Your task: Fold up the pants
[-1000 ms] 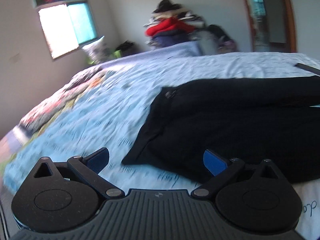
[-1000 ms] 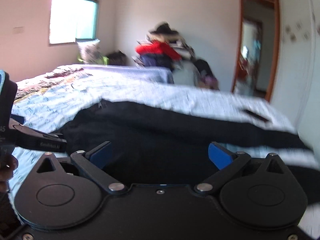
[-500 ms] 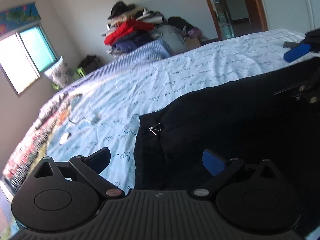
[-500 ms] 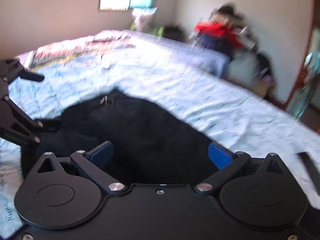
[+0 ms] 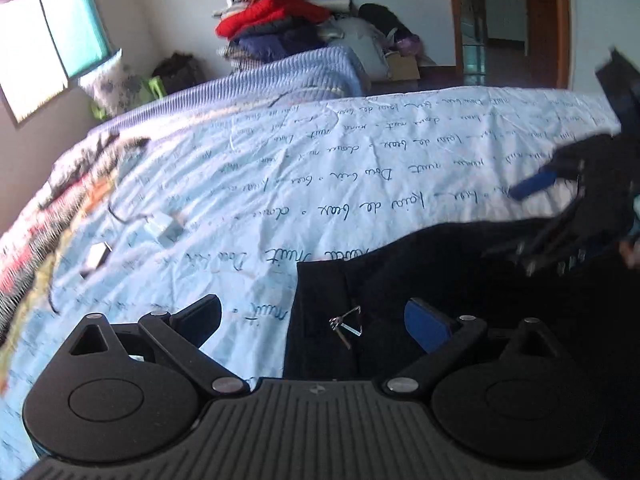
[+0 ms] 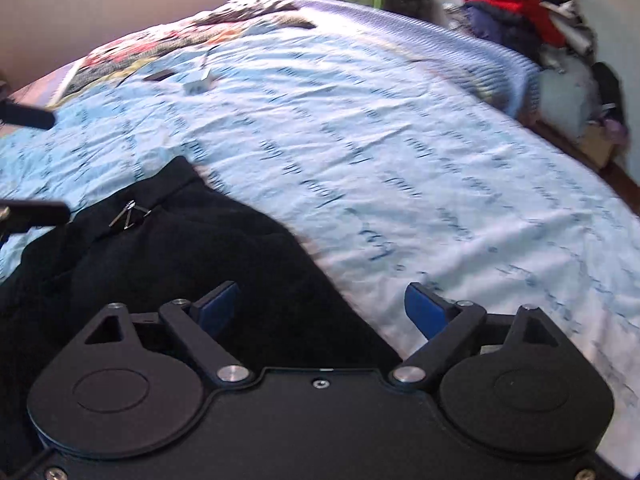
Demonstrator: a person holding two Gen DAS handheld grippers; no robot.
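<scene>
Pants (image 5: pixel 460 280), black and of a matte, soft weave, lie flat on the bed (image 5: pixel 320 168), filling the lower right of the left wrist view and the lower left of the right wrist view. The waistband edge runs as a straight vertical line at lower centre of the left view, and a small metal clasp (image 5: pixel 346 326) sits just inside it; the same clasp (image 6: pixel 128 212) shows at centre left of the right view. The left tongs (image 5: pixel 312 318) are open, their pads straddling the waistband edge with the clasp between them but no pad pressing on cloth. This placement suggests a pinch at the waist corner is being set up. The right tongs (image 6: pixel 320 308) are also open, though their jaws have just been closing a little; the pants' edge crosses the gap diagonally, and nothing is gripped. The right tongs' body appears blurred at right centre of the left view, above the pants. The bed sheet is pale blue, wrinkled, and printed with rows of handwritten script; a patterned quilt (image 6: pixel 180 40) lies beyond it at upper left of the right view. A clothes heap (image 5: pixel 280 20), red on top, stands at upper centre of the left view. No fold is yet made, as judged from the flat lie.
</scene>
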